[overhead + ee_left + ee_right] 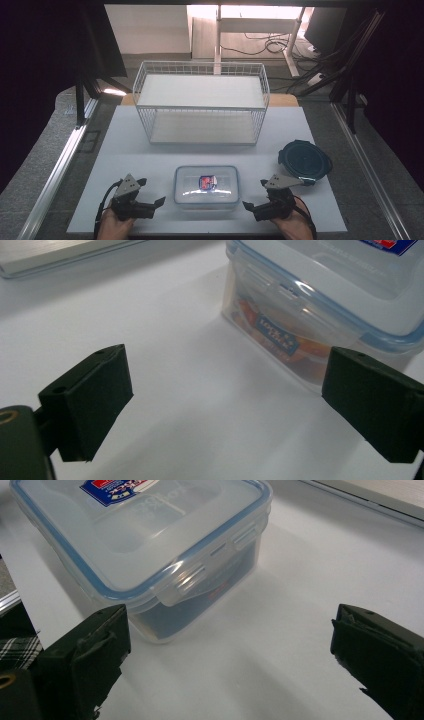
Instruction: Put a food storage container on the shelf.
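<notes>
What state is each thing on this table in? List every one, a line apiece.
clear food box: lid on, side flaps down, on the table between the grippers.
round dark container: lidded, on the table.
wire shelf rack: upright, both shelves bare.
left gripper: open, holding nothing.
right gripper: open, holding nothing.

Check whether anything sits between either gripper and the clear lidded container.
Nothing visible does. The left gripper and right gripper, both open, flank the clear lidded container with only bare white board between.
</notes>
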Demonstrator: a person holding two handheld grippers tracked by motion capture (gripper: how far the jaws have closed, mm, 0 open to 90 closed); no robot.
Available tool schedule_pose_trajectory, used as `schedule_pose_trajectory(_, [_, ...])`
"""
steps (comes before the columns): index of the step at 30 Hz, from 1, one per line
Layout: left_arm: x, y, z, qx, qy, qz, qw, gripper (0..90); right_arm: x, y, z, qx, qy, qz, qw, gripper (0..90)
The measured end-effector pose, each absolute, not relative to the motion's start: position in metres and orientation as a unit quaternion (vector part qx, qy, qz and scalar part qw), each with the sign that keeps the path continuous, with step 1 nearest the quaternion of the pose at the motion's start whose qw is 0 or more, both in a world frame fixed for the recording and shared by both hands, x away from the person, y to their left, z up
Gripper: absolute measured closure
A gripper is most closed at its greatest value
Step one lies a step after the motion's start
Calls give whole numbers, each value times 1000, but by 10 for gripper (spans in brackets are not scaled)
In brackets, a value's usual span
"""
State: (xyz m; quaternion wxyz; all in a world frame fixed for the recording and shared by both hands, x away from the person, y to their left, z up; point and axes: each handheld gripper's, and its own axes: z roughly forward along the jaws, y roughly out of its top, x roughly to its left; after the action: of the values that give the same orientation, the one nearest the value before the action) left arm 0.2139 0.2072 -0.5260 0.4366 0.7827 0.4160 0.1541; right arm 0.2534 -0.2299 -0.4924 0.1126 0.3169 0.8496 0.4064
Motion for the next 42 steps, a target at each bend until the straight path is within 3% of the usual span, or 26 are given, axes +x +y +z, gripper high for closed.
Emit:
schedule_pose_trajectory(7, [214, 201, -523, 795, 416, 150, 414, 62, 252, -225, -490, 304, 852, 409, 123, 18])
schedule_pose_trajectory(22, [219, 193, -511, 788, 422, 131, 429, 14, 261, -215, -482, 335, 840, 419, 84, 0])
schedule_pose_trajectory(42, [258, 159, -487, 809, 377, 39, 450, 24, 288, -189, -481, 334, 854, 398, 37, 24])
